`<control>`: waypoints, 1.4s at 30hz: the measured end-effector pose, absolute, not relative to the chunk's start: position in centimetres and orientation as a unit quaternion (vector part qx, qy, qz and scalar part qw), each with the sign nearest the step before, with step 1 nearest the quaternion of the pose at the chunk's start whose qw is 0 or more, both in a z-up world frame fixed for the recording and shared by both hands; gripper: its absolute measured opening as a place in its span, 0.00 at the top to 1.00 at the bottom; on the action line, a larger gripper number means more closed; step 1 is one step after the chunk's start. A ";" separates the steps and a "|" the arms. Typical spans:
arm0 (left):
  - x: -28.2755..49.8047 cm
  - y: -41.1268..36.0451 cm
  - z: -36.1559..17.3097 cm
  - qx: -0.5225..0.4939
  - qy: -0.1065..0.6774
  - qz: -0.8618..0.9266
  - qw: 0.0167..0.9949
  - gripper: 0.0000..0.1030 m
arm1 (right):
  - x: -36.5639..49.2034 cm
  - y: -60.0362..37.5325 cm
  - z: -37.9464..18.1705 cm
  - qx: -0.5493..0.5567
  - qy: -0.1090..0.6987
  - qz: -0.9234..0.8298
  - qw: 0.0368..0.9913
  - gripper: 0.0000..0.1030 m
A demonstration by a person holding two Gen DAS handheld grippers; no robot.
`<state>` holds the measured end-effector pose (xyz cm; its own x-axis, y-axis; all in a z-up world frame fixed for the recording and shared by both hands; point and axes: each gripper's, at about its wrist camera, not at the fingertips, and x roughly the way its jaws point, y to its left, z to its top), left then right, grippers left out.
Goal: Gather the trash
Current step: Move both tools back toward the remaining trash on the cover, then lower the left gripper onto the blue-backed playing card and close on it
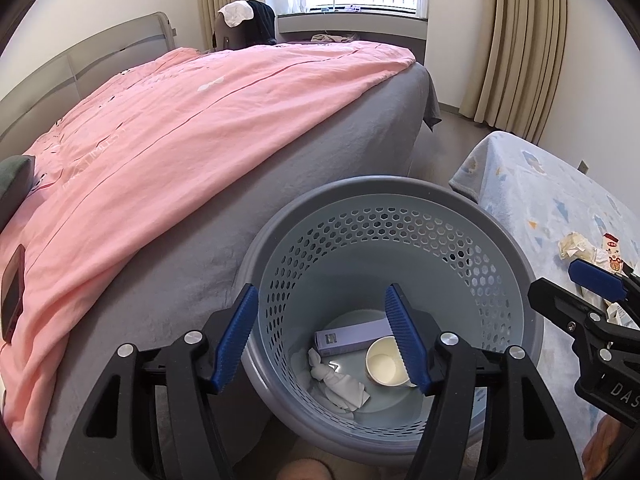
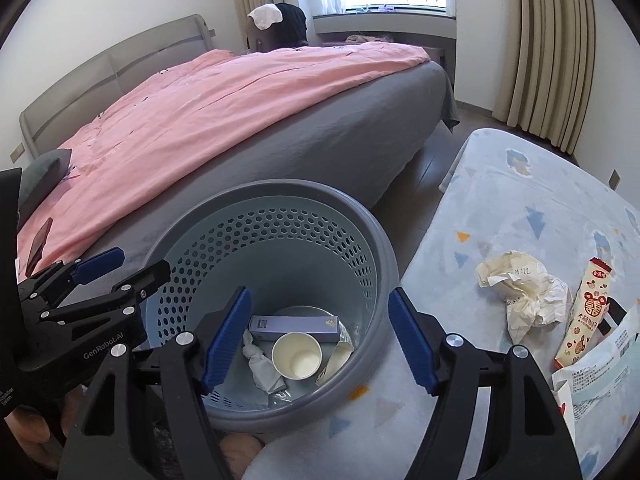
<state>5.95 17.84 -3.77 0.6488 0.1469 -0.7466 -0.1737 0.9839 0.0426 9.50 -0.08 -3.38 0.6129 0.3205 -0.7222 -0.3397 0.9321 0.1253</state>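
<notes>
A grey perforated trash basket point(image 1: 508, 216) point(image 2: 384, 248) stands between the bed and a low table. Inside lie a paper cup point(image 1: 384, 366) point(image 2: 296, 356), a purple box point(image 1: 352, 336) point(image 2: 294, 326) and a knotted white tissue point(image 1: 340, 384) point(image 2: 262, 364). My left gripper point(image 1: 326, 340) is open and empty above the basket; it also shows in the right wrist view point(image 2: 120, 264). My right gripper point(image 2: 320, 340) is open and empty over the basket's right rim. On the table lie crumpled paper point(image 2: 524, 292) point(image 1: 576, 246), a snack stick wrapper point(image 2: 586, 312) and a white packet point(image 2: 600, 372).
A bed with a pink blanket point(image 1: 180, 128) fills the left. A red phone point(image 1: 12, 292) lies on it. The table has a light blue patterned cloth point(image 2: 520, 200). Curtains point(image 2: 552, 40) and a window are at the back.
</notes>
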 end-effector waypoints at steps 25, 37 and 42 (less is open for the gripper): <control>4.1 10.3 -3.0 0.020 0.402 0.005 0.916 0.36 | 1.3 -15.2 -2.4 0.041 0.396 0.003 0.917 0.18; 3.7 3.5 -2.7 0.033 0.395 -0.046 0.917 0.36 | -0.1 -20.6 -3.9 0.039 0.412 -0.056 0.909 0.14; 3.8 1.1 -3.1 0.038 0.404 -0.066 0.912 0.36 | -0.7 -22.3 -3.8 0.058 0.410 -0.064 0.908 0.14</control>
